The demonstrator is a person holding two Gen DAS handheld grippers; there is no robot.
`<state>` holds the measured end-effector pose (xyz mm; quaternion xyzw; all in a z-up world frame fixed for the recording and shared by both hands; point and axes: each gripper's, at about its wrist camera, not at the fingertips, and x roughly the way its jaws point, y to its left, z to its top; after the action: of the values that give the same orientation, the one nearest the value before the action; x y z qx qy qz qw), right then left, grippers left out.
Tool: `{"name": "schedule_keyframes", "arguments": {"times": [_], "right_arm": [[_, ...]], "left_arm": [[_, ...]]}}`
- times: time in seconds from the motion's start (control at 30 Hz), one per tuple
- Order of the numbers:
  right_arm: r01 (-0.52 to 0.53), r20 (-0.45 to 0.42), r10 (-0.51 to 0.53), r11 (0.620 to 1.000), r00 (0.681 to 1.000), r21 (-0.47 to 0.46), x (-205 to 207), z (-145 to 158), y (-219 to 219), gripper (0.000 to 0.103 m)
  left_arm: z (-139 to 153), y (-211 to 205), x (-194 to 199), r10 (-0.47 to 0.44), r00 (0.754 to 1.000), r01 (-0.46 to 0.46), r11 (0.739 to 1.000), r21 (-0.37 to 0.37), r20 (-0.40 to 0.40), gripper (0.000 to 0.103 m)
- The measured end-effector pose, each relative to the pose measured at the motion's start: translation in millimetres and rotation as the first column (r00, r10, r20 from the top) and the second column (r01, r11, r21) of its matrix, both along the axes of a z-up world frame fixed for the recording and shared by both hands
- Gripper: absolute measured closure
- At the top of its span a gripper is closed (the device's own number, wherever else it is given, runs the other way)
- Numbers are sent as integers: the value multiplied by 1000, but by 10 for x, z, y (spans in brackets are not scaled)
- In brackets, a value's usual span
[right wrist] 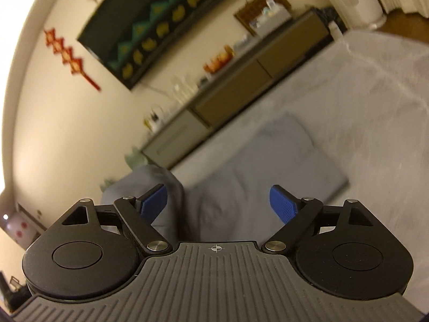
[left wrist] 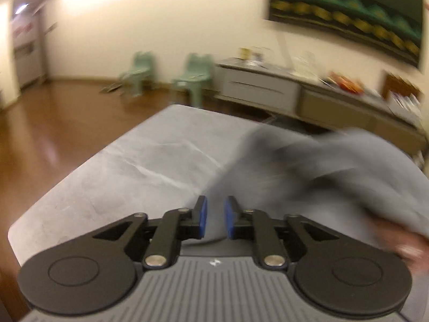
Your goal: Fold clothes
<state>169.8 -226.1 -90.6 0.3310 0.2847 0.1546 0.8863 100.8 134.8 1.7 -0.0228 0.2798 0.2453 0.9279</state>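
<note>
I see a grey-covered table (left wrist: 150, 158) filling most of both views, its far corner rounded in the left wrist view. Beyond its far edge a long low sideboard (right wrist: 230, 86) runs along the wall, with a dark green-and-yellow wall hanging (right wrist: 161, 24) above it and two pale green chairs (left wrist: 193, 76) on the wooden floor off the far left corner.

On the table lies the grey garment (right wrist: 268, 166). From my right wrist camera part of it lies flat as a rectangular panel toward the far edge, and a bunched part (right wrist: 150, 187) rises at the left, just behind the left blue pad. In the left wrist view the cloth is motion-blurred and heaped over the right side of the surface.

My left gripper (left wrist: 215, 216) has its blue pads drawn close with a narrow gap, and grey cloth sits in that gap; I cannot tell whether it is actually pinched. My right gripper (right wrist: 218, 201) has its fingers spread wide above the garment, gripping nothing.

A blurred hand (left wrist: 402, 241) shows at the right edge of the left view.
</note>
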Motion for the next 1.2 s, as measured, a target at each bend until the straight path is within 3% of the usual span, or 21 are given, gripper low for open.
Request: {"name": "schedule_keyframes", "arguments": {"times": [0.07, 0.13, 0.2, 0.27, 0.37, 0.47, 0.53, 0.57, 0.6, 0.63, 0.67, 0.7, 0.73, 0.77, 0.8, 0.83, 0.93, 1.0, 1.07, 1.13, 1.2], "right_arm": [[-14, -33, 14, 1000, 999, -4, 15, -100, 35, 16], [-25, -52, 24, 1000, 998, -16, 40, -152, 51, 16], [-39, -64, 36, 998, 997, -39, 75, -188, 89, 15], [-34, -73, 30, 998, 997, -58, 107, -223, 101, 15], [2, -84, -9, 996, 996, -86, 220, -295, 60, 8], [71, -100, -88, 983, 991, -169, 336, -388, 4, 7], [105, -104, -137, 959, 985, -263, 462, -462, 1, 7], [102, -108, -141, 947, 984, -306, 528, -502, 14, 7], [92, -103, -136, 932, 985, -351, 581, -532, 42, 7], [73, -85, -117, 912, 989, -403, 613, -546, 94, 8], [56, -69, -97, 890, 993, -453, 645, -559, 146, 12], [39, -53, -76, 864, 996, -503, 677, -573, 198, 36], [23, -43, -56, 835, 998, -550, 704, -583, 248, 77], [5, -43, -37, 812, 998, -584, 722, -590, 282, 94], [-14, -48, -18, 807, 999, -591, 738, -594, 282, 101], [-25, -53, -7, 812, 999, -582, 742, -582, 258, 102], [4, -26, -23, 824, 999, -567, 691, -425, 77, 103], [55, 9, -61, 826, 998, -560, 631, -264, -108, 103], [146, 55, -141, 798, 988, -585, 544, -98, -356, 103], [239, 98, -226, 764, 969, -599, 453, 56, -621, 103], [334, 109, -338, 735, 935, -590, 353, 137, -932, 103]], "left_arm": [[-110, -300, -103, -126, 992, 127, 987, 94, -10, 47], [-201, -647, -186, -261, 965, 262, 946, 193, -30, 23], [-270, -1105, -194, -425, 904, 422, 867, 266, -49, 16], [-456, -1472, -177, -549, 830, 552, 785, 283, -95, 11], [-877, -1970, 21, -635, 746, 663, 678, 318, -202, 8], [-1261, -2348, 305, -656, 694, 718, 600, 352, -298, 8], [-1462, -2461, 490, -637, 701, 709, 575, 409, -319, 13], [-1508, -2473, 594, -626, 710, 700, 579, 418, -322, 17], [-1515, -2461, 717, -614, 719, 692, 595, 409, -324, 30], [-1522, -2450, 839, -603, 728, 684, 610, 401, -325, 56], [-1526, -2425, 974, -586, 740, 672, 632, 386, -330, 73], [-1461, -2362, 1031, -579, 749, 662, 653, 367, -323, 90], [-1345, -2278, 1017, -582, 754, 657, 670, 347, -305, 95], [-1230, -2194, 1004, -584, 759, 651, 685, 326, -287, 97], [-1114, -2110, 990, -587, 764, 645, 700, 305, -269, 98], [-969, -2016, 976, -581, 779, 627, 719, 301, -235, 98], [-261, -1452, 818, -480, 877, 469, 844, 262, -22, 98], [332, -848, 624, -338, 929, 307, 931, 199, 151, 98], [860, -53, 405, -141, 949, 126, 990, 70, 282, 98], [1062, 749, 230, 53, 952, -32, 997, -73, 301, 98], [975, 1326, 147, 171, 959, -147, 982, -123, 224, 97]]}}
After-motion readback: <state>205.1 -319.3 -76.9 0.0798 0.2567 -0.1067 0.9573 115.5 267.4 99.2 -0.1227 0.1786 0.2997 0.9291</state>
